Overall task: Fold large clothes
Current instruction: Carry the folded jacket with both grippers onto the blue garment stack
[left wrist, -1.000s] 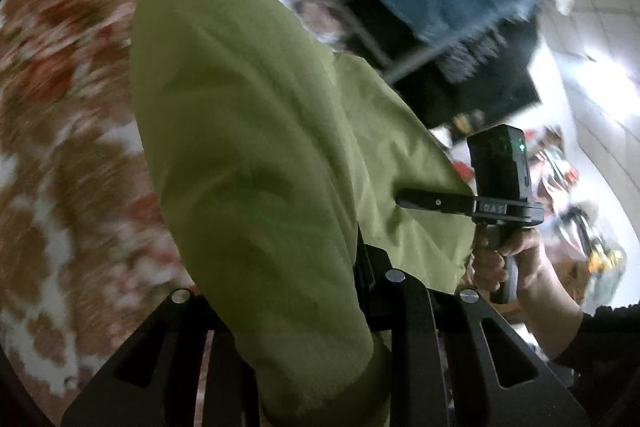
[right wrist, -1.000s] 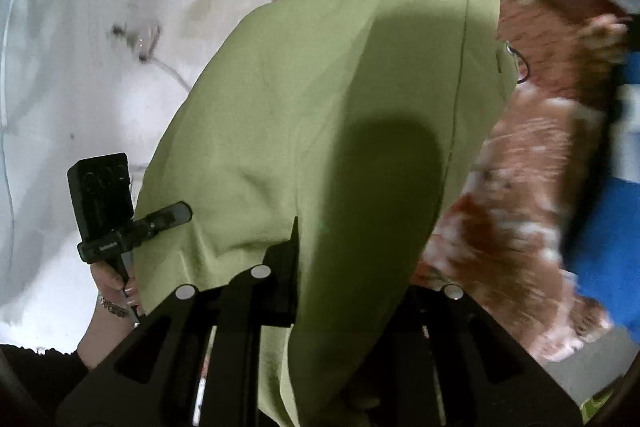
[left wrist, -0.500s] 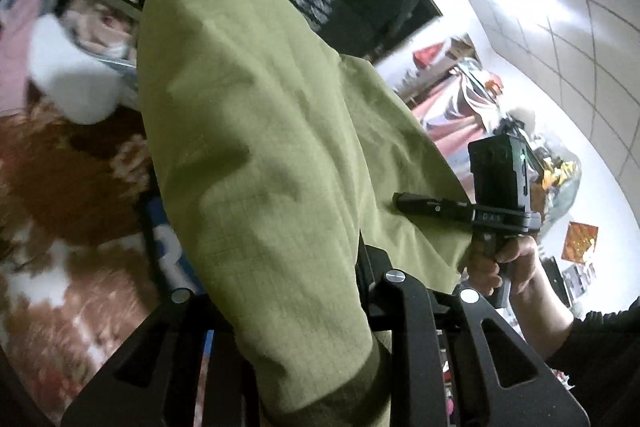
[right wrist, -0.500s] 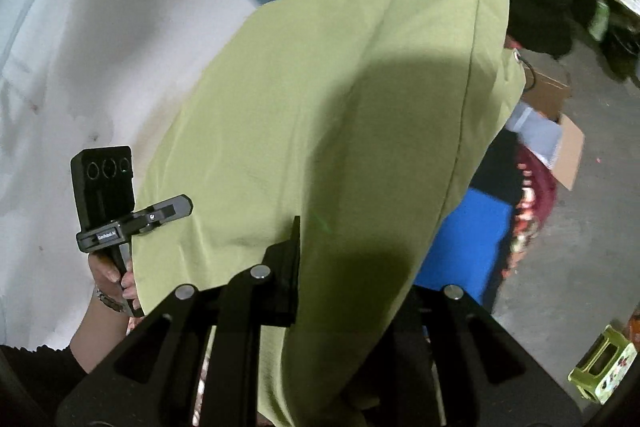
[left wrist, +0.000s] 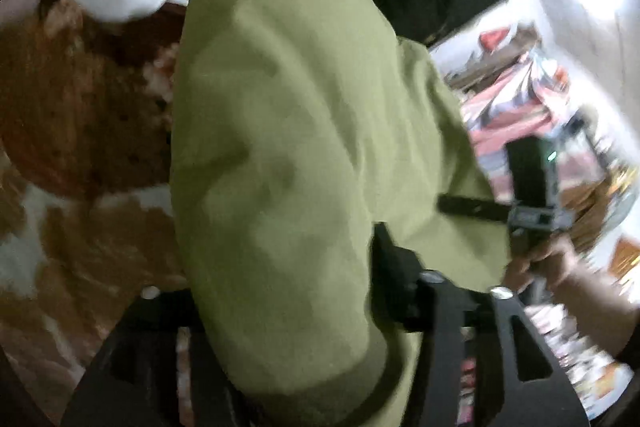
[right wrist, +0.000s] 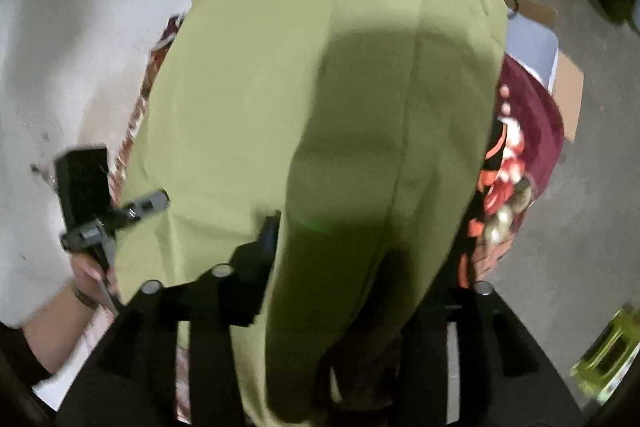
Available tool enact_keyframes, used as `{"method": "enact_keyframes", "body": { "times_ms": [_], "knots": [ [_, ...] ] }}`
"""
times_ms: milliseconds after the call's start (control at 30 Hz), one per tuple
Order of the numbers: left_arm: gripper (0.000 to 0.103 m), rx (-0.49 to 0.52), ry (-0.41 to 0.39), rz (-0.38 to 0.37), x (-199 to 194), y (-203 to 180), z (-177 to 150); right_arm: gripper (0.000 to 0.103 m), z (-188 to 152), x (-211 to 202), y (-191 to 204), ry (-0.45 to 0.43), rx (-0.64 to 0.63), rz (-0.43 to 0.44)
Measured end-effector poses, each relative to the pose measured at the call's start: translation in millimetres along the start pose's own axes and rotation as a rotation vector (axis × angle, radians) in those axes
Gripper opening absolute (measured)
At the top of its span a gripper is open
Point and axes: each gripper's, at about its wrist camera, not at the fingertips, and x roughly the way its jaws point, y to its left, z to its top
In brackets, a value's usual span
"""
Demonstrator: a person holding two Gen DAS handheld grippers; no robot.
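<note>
My left tool (left wrist: 320,307) and right tool (right wrist: 340,307) have just been opening, with the olive-green garment (left wrist: 280,147) draped between their jaws, filling each frame's centre (whether the pads press it, I cannot tell), above the floral bedspread (left wrist: 80,131).

Both wrist views look steeply down along their fingers, pressed close against the green garment (left wrist: 280,155). They share that cloth; each also sees the other gripper at its edge.
</note>
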Motion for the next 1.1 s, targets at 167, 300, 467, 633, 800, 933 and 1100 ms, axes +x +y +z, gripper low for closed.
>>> {"method": "enact_keyframes", "body": {
  "times_ms": [167, 300, 467, 633, 800, 933, 1100],
  "knots": [
    [0.091, 0.031, 0.055, 0.082, -6, -2, -4, 0.090, -21, -19, -14, 0.007, -0.011, -0.165],
    [0.099, 0.047, 0.035, 0.166, -31, 3, -14, 0.095, -48, -41, -42, 0.013, 0.059, -0.280],
    [0.097, -0.015, 0.020, 0.234, -60, 23, -12, 0.089, -60, -64, -68, 0.060, 0.136, -0.522],
    [0.097, 0.052, -0.132, 0.289, -117, -11, 22, 0.097, -46, -113, -22, -0.151, 0.118, -0.424],
    [0.098, 0.119, -0.270, 0.388, -121, -55, 86, 0.098, 11, -94, 46, -0.246, -0.068, -0.619],
    [0.098, 0.186, -0.224, 0.503, -72, -73, 120, 0.098, 50, -50, 55, -0.283, -0.072, -0.673],
    [0.098, 0.150, -0.010, 0.616, -9, -42, 118, 0.098, 66, 17, 31, -0.186, -0.133, -0.776]
  ]
}}
